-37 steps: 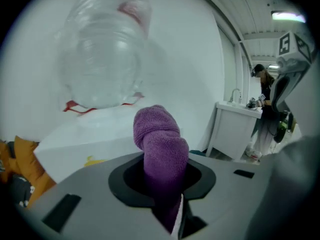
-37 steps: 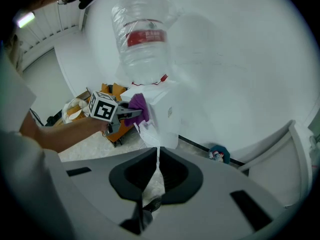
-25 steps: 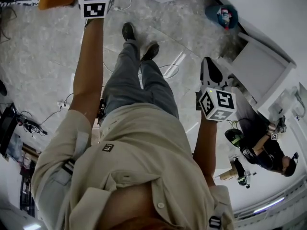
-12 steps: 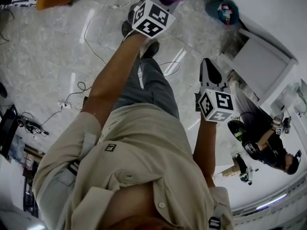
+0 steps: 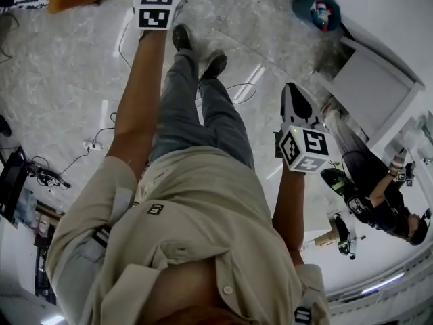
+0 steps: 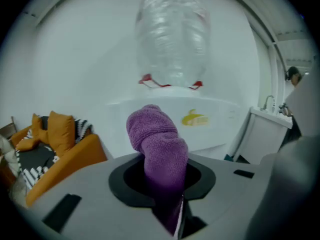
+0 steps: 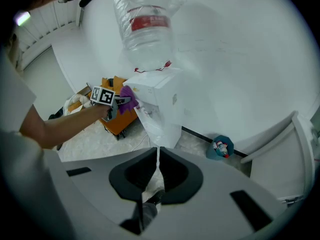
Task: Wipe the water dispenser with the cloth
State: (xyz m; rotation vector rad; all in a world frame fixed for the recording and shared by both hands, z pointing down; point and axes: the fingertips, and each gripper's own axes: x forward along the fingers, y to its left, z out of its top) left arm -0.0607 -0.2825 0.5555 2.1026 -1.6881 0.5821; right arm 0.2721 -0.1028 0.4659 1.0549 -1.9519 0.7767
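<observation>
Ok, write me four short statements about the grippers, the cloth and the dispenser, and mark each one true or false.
1. The left gripper is shut on a purple cloth. True.
2. The right gripper holds a second cloth. False: its jaws are together with nothing between them.
3. A clear water bottle stands neck down on top of the white water dispenser. True.
4. The sofa near the dispenser is blue. False: it is orange.
</observation>
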